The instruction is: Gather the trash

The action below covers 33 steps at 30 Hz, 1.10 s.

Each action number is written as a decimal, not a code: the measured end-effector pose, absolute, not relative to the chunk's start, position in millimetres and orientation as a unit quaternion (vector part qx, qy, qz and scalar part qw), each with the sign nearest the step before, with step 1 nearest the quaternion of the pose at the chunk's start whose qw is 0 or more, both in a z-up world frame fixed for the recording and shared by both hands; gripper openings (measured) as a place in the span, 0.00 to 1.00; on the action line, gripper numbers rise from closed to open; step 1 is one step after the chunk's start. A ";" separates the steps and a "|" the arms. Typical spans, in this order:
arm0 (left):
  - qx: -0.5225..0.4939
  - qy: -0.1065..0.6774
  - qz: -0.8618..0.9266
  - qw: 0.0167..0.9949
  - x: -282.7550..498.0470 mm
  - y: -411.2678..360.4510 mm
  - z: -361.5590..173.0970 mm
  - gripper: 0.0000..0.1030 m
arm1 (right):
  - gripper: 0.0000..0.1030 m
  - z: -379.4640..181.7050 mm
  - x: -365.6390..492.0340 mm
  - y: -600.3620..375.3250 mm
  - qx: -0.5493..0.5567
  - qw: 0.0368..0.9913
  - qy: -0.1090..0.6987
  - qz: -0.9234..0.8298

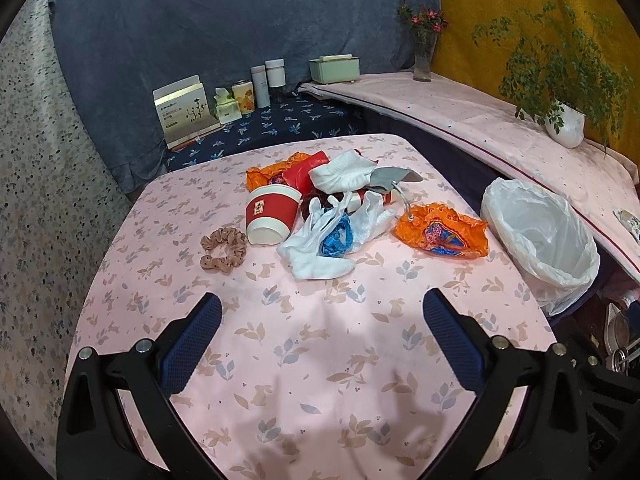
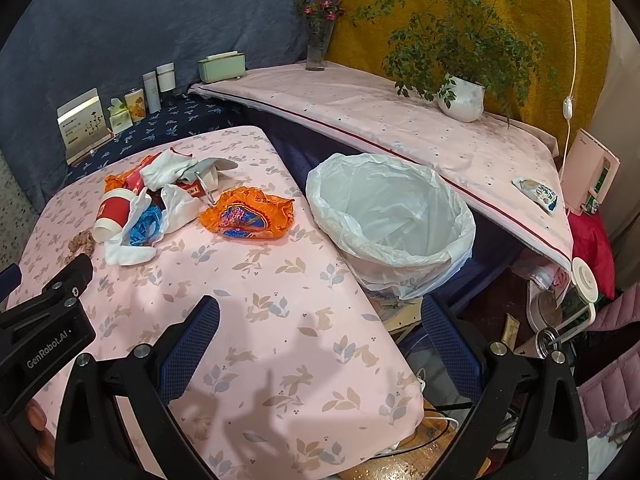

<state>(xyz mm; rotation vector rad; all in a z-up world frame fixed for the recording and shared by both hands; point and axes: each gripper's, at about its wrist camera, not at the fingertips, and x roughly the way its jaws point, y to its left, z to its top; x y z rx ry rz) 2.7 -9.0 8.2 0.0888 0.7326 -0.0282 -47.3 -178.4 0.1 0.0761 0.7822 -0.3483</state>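
A heap of trash lies on the pink table (image 1: 312,340): a tipped red paper cup (image 1: 270,214), an orange wrapper (image 1: 442,232), white crumpled cloth (image 1: 320,248) around blue plastic (image 1: 336,238), and a second orange wrapper (image 1: 276,172) behind. A bin with a white liner (image 1: 540,236) stands off the table's right edge. My left gripper (image 1: 322,316) is open and empty, short of the heap. In the right wrist view the cup (image 2: 114,216), the orange wrapper (image 2: 250,218) and the bin (image 2: 392,220) show. My right gripper (image 2: 320,318) is open and empty over the table's right edge.
A beige scrunchie (image 1: 222,250) lies left of the cup. Boxes and jars (image 1: 248,92) stand on a dark blue cloth behind. A side shelf holds a flower vase (image 2: 320,46), a potted plant (image 2: 460,98) and a packet (image 2: 536,190). Clutter lies on the floor (image 2: 560,312).
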 end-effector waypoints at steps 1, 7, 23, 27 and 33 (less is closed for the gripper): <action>0.042 0.358 -0.014 0.933 2.6 -8.8 8.2 0.93 | 0.94 0.0 -47.1 -178.0 0.037 0.909 0.378 -0.170; 0.041 0.358 -0.019 0.933 7.8 -8.8 10.2 0.93 | 0.94 2.7 -47.1 -177.2 0.035 0.911 0.372 -0.177; 0.028 0.358 -0.006 0.933 37.5 31.9 2.1 0.93 | 0.94 6.9 -24.4 -157.7 0.035 0.920 0.351 -0.169; 0.019 0.361 0.009 0.932 55.8 59.0 -4.9 0.93 | 0.94 1.4 -7.3 -141.2 0.027 0.923 0.352 -0.156; 0.019 0.366 0.032 0.930 87.9 95.0 -21.9 0.93 | 0.94 -10.8 25.7 -113.4 0.027 0.926 0.356 -0.124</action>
